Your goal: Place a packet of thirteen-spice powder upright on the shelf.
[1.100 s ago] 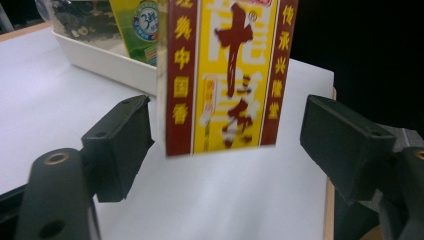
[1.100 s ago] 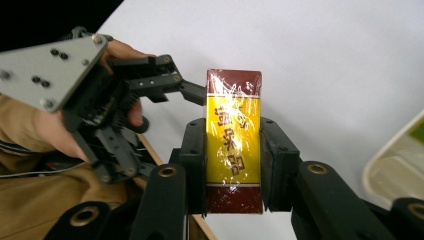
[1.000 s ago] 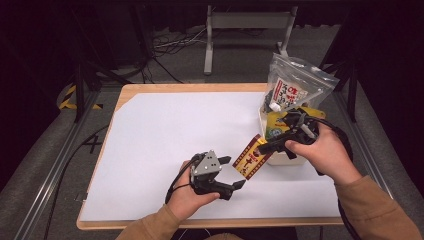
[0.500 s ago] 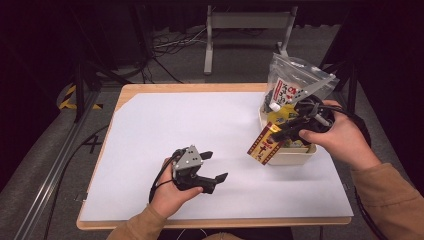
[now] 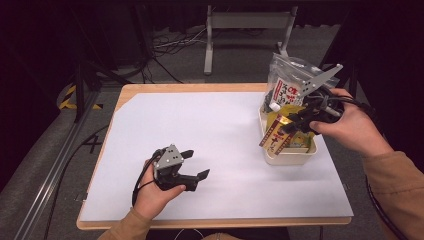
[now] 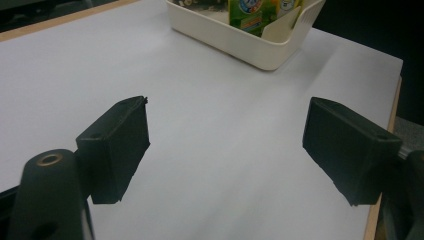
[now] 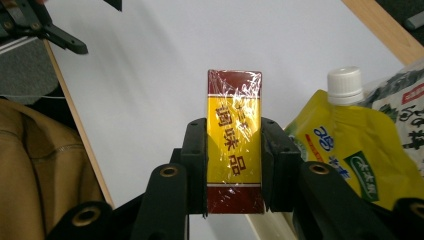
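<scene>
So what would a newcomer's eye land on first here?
Probably the red-and-yellow seasoning box, clamped in the right gripper above the cream tub at the table's right edge. Next, the yellow spout pouch standing in that tub, and the left gripper open over bare white tabletop.

Looks like a lab or recording studio set up for handling trials, not a home. Plain wooden-edged table [image 5: 150,95] covered by a white sheet, standing alone on grey carpeted floor [image 5: 40,170]. Black drapes all round, loose black cables [image 5: 165,47] trailing behind, grey metal stand legs [image 5: 245,22], yellow-and-black hazard tape [image 5: 67,97] on the floor.
</scene>
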`<state>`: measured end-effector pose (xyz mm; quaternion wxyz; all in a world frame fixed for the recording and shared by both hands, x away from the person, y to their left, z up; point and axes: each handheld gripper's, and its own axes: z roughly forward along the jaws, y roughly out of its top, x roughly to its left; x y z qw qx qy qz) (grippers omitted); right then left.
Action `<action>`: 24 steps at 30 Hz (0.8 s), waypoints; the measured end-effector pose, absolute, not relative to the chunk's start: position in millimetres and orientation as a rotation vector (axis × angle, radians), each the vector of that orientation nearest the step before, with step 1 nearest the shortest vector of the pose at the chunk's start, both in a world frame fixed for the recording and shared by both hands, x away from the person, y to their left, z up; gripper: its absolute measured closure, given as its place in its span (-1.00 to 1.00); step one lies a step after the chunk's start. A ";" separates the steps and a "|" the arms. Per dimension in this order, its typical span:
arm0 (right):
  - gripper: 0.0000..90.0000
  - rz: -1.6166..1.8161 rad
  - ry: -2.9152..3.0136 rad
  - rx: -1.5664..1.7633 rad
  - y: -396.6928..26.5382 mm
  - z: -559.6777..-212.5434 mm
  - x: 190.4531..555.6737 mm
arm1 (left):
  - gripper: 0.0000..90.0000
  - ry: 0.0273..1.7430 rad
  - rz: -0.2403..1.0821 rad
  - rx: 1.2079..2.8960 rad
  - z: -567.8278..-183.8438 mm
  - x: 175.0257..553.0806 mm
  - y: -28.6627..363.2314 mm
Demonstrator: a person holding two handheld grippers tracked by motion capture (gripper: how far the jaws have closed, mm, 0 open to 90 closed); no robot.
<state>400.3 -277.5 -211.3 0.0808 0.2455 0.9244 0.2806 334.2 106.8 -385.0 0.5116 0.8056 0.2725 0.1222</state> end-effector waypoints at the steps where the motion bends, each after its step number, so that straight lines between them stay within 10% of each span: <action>1: 0.52 0.832 2.766 0.726 -278.0 -210.9 401.1 | -0.57 0.664 0.292 1.932 -384.9 333.8 109.5; 24: 0.52 0.677 2.809 0.370 -288.4 -222.2 416.7 | -0.58 0.763 0.323 1.884 -381.0 342.9 145.4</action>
